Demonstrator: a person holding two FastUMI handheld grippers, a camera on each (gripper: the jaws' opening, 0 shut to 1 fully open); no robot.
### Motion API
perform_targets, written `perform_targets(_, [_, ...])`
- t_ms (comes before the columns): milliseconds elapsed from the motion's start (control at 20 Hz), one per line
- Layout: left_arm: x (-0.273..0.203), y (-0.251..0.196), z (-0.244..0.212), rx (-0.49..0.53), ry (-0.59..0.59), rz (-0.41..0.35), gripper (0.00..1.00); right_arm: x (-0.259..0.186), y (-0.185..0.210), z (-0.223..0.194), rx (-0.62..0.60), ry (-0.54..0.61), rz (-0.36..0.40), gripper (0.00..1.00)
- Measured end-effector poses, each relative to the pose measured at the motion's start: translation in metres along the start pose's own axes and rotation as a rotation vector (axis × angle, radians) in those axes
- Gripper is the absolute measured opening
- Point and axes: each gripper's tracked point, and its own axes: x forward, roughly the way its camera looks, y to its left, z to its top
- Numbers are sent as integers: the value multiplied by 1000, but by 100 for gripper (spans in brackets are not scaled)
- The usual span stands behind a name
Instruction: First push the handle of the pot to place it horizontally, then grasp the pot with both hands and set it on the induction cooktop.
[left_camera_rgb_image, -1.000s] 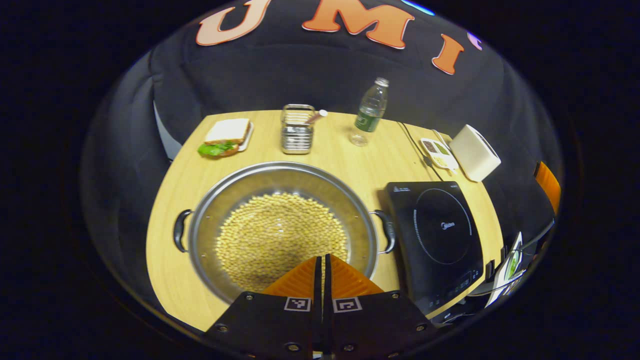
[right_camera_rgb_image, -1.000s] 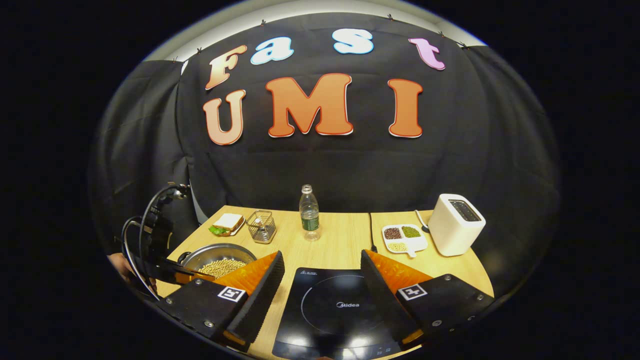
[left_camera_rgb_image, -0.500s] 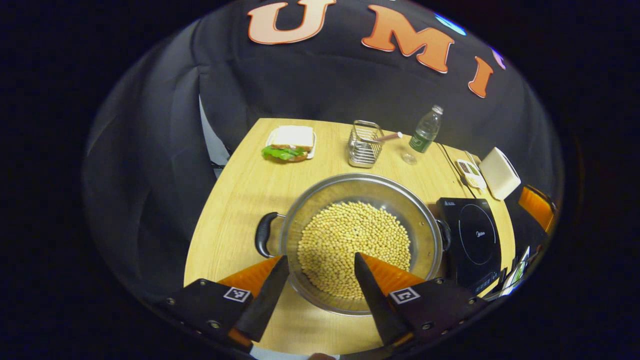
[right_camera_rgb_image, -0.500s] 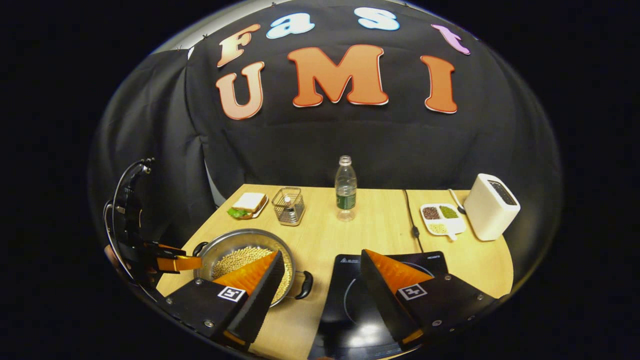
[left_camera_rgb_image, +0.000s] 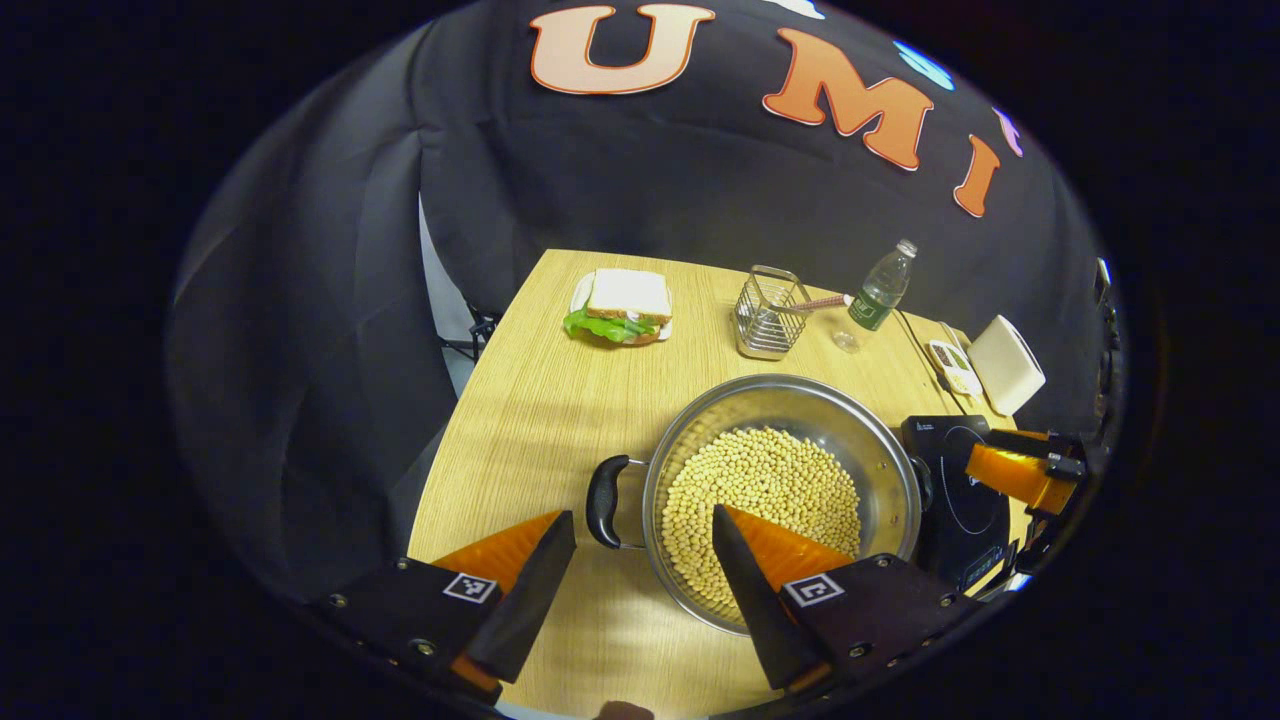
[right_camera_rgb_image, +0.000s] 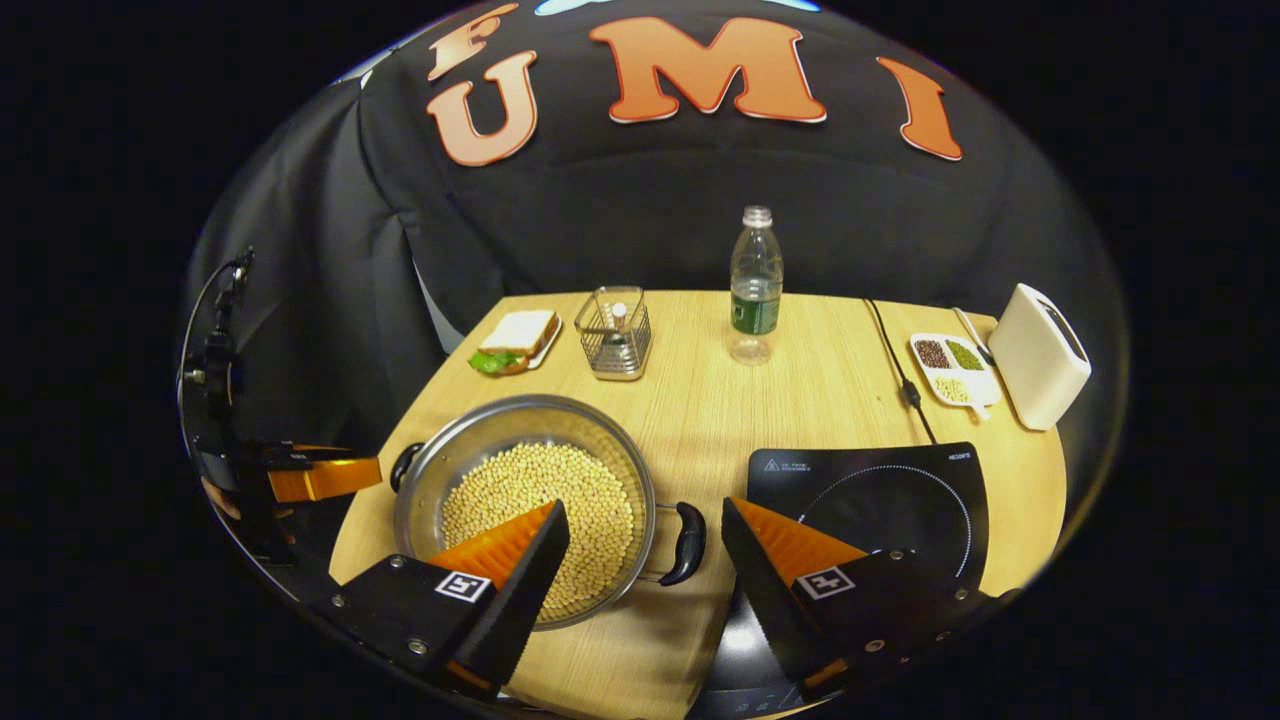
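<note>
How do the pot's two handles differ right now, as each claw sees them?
The left handle sits between the left claw's open fingers; the right handle sits between the right claw's. The left handle faces bare table; the right handle faces the induction cooktop. Both are black loops, ungripped.
</note>
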Motion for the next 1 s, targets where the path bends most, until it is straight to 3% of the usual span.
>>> perform_targets(350, [28,8,-4,-34,4,-9,88,50,-5,-41,39,132,-54,95])
perform_targets(750, [54,22,-21,-32,44,9,89,75,-8,-58,79,205,-83,93])
perform_targets(1000, [70,17,-30,-15,65,-1,88,87,-10,-70,82,248,-97,87])
